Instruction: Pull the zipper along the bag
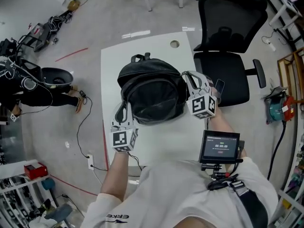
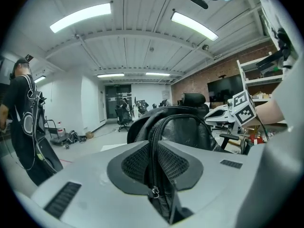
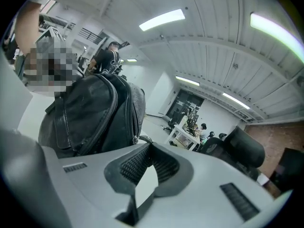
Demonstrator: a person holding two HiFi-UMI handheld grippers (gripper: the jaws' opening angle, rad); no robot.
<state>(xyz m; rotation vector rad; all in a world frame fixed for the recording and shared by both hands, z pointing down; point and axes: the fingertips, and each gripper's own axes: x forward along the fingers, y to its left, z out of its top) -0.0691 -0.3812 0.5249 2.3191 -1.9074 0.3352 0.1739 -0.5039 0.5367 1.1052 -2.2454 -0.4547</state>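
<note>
We clamp our left tongs (image 1: 124, 107) on the black leather backpack (image 1: 152, 87), bracing it against the white table (image 1: 156, 141), while our right tongs (image 1: 186, 76) pinch its metal pull (image 3: 140, 138), apparently ready to draw.

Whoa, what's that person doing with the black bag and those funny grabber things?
A person is working on a black backpack that sits on a white table, with a handheld gripper in each hand. The left gripper is clamped on the bag's zippered edge, probably to steady it. The right gripper has its jaw tips closed at the bag's side, seemingly pinching a small metal zipper pull. It looks ready for pulling the zipper along.
</note>
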